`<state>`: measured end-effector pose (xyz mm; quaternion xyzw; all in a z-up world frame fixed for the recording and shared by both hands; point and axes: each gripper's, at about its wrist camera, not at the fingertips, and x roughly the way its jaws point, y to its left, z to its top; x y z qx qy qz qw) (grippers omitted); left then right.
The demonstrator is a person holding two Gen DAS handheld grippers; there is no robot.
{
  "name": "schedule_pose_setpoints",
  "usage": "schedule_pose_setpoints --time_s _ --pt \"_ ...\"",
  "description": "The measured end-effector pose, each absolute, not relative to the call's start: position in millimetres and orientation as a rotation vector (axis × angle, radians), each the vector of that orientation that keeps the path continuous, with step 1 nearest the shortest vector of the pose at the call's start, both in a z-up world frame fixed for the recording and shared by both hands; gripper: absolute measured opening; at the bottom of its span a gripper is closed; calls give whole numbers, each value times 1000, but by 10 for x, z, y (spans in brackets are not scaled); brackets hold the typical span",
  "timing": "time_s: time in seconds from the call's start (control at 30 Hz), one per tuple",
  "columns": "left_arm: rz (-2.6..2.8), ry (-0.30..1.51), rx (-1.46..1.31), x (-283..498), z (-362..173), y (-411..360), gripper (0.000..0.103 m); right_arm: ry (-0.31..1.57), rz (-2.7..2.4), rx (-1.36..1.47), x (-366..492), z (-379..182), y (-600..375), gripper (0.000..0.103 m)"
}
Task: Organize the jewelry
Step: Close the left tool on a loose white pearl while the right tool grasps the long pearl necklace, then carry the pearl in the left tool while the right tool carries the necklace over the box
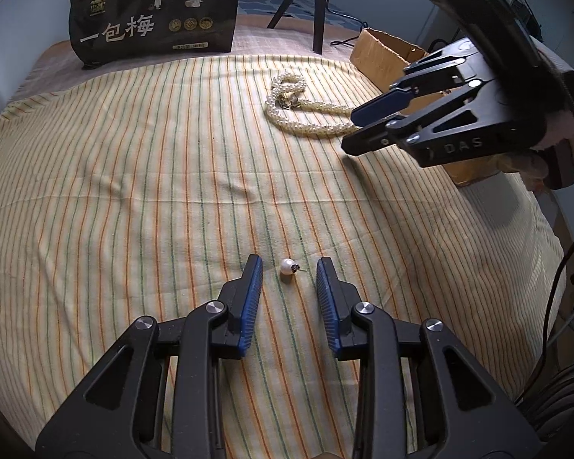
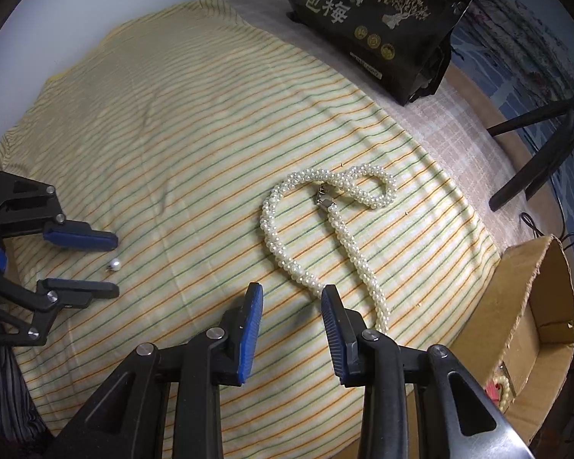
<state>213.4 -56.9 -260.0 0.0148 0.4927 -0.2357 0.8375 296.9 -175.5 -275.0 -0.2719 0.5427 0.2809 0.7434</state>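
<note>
pearl earring [image 1: 287,267] lies on the striped cloth [image 1: 134,191] between my left gripper [image 1: 289,267] jaws, untouched, both pads apart from it. pearl necklace [image 2: 325,222] sprawls at twelve o'clock of my right gripper [image 2: 291,298]; its jaws stand open, one strand passing just by the tips.
</note>
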Motion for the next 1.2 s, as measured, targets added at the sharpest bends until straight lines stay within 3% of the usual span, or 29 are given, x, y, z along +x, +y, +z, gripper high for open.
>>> schedule_pose_setpoints --time_s 0.3,0.47,0.63,1.2 --pt "-504 1028 58 2176 -2648 -598 15 1191 587 -600 3091 -2846 -1685 32" --pt "-500 1015 64 2161 -2665 -571 7 1196 588 -578 3134 -2897 -1653 23" --pt "-491 1011 71 2133 -2647 -580 7 1207 591 -525 3147 -2900 -1640 7" --pt "-479 990 4 1945 -2409 -454 6 1111 638 -96 2787 -2366 -2038 6"
